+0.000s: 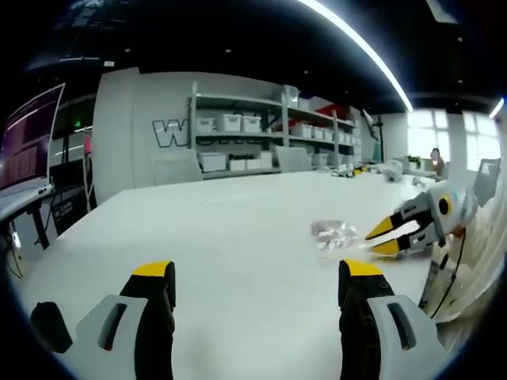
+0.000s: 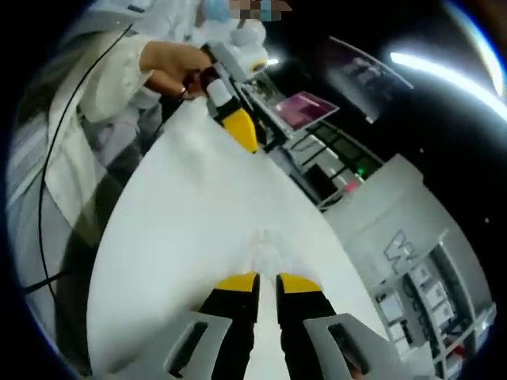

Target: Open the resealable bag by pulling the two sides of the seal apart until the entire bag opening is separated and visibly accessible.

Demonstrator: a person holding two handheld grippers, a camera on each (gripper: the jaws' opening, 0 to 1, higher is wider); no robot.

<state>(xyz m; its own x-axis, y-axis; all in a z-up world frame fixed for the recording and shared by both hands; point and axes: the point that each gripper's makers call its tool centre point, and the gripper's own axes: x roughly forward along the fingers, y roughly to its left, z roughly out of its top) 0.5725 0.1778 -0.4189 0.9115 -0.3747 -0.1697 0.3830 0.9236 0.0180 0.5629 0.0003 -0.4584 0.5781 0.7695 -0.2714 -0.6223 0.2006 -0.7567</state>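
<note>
A small clear resealable bag [image 1: 336, 233] lies crumpled on the white table [image 1: 222, 229]. My left gripper [image 1: 257, 273] stands wide open near the table's front edge, with nothing between its yellow-tipped jaws, well short of the bag. My right gripper [image 1: 379, 240] comes in from the right, its tips just beside the bag's edge. In the right gripper view the bag [image 2: 269, 247] sits directly ahead of the right gripper [image 2: 268, 282], whose jaws stand only a narrow gap apart and hold nothing. The left gripper [image 2: 240, 133] shows far across the table, held in a hand [image 2: 170, 63].
A person in a white coat [image 2: 95, 95] stands at the table's edge, with a black cable [image 2: 59, 134] hanging down. Shelves of white bins [image 1: 238, 138] stand behind the table. A monitor [image 1: 28, 134] is at the left. White chairs [image 1: 174, 166] line the far side.
</note>
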